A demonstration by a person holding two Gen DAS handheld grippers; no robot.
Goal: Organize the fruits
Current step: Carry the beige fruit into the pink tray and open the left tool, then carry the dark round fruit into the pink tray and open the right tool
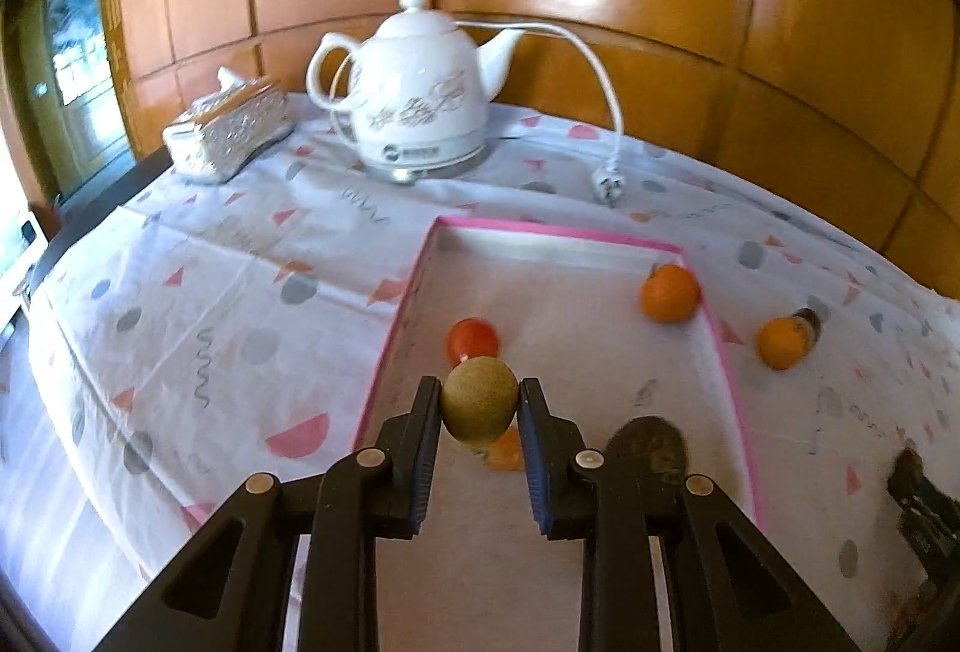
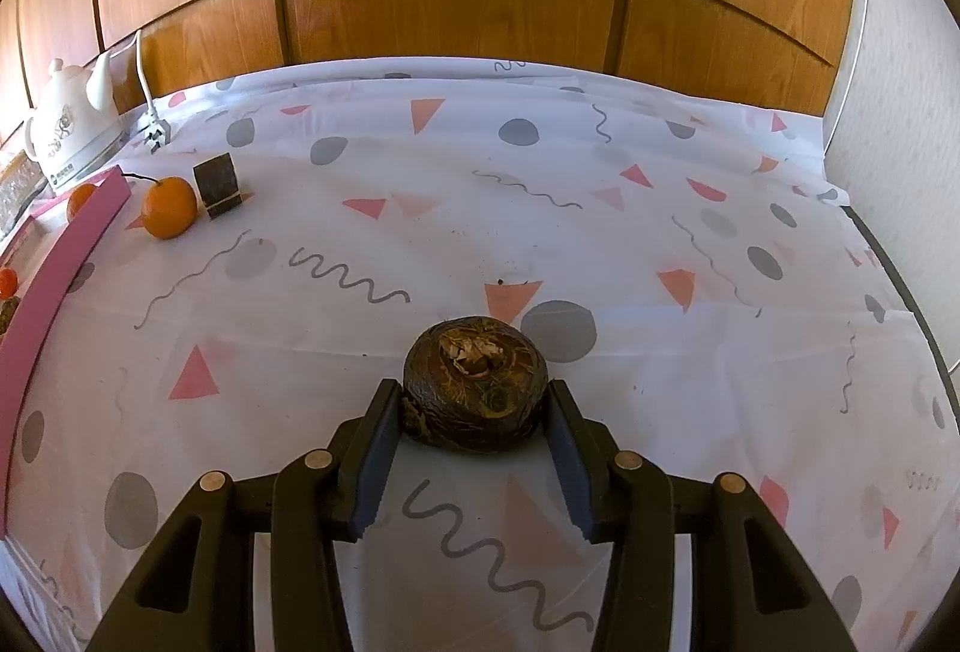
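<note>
Carrying: left gripper [image 1: 480,406] is clamping a small tan-green fruit [image 1: 479,399] between its pads, hanging over the near end of the pink-rimmed tray [image 1: 729,370].
Bracketing: right gripper [image 2: 471,403] is sitting around a dark brown round fruit [image 2: 474,382] on the tablecloth [image 2: 480,184], well right of the tray; jaws are standing medium-wide, and I cannot tell whether the pads are pressing on it.
In tray: a small orange fruit [image 1: 505,449] is lying under the held one, a dark fruit [image 1: 648,442] beside it, a red fruit [image 1: 473,339] further in, an orange [image 1: 669,292] at the tray's far right corner.
Left: one orange [image 1: 780,343] is sitting just outside the tray's right wall, plus both fruits at the grippers.
Hiding: the small orange fruit is mostly covered; a dark block [image 2: 217,184] by the outside orange is unclear; the tray's near end is cut off.
Beyond tray: kettle [image 1: 414,88].
</note>
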